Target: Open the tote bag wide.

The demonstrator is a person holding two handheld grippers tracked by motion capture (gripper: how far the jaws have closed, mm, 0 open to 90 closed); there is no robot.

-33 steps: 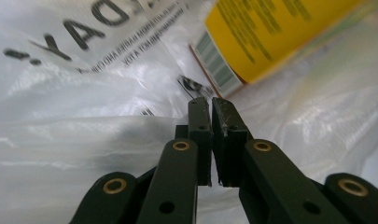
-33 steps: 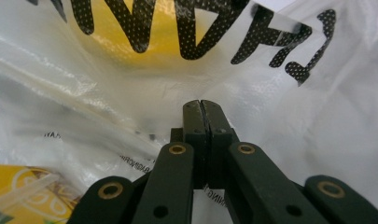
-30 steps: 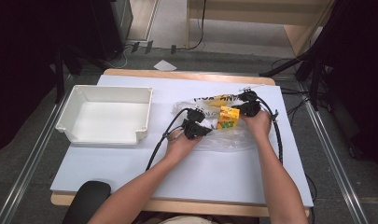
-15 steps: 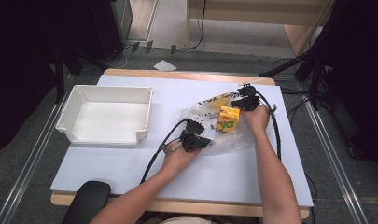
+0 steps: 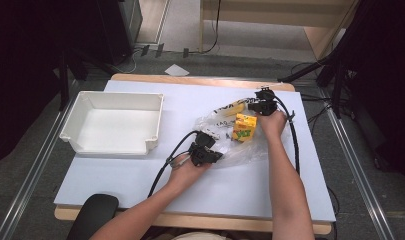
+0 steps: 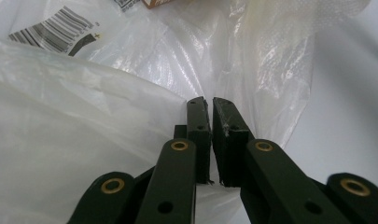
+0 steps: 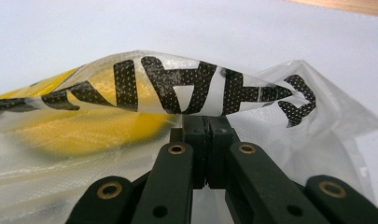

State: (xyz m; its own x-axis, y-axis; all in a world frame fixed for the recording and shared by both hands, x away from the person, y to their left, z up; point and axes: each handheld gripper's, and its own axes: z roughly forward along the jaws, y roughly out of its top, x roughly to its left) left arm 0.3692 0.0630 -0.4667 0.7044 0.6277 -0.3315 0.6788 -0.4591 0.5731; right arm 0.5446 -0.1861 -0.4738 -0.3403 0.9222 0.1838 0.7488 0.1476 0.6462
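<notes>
Gripping the near edge of the clear plastic bag (image 5: 225, 135), our left tool (image 5: 216, 156) has its jaws nearly together on the film. Beyond it, inside the bag, sits a yellow carton (image 5: 244, 127). Farther still, our right tool (image 5: 254, 104) is clamped on the bag's printed far edge, above the counter (image 5: 190, 185).

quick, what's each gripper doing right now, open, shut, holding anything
Left gripper: shut, pinching the near edge of the clear plastic bag.
Right gripper: shut, clamped on the bag's far edge, by the black printed lettering.
</notes>
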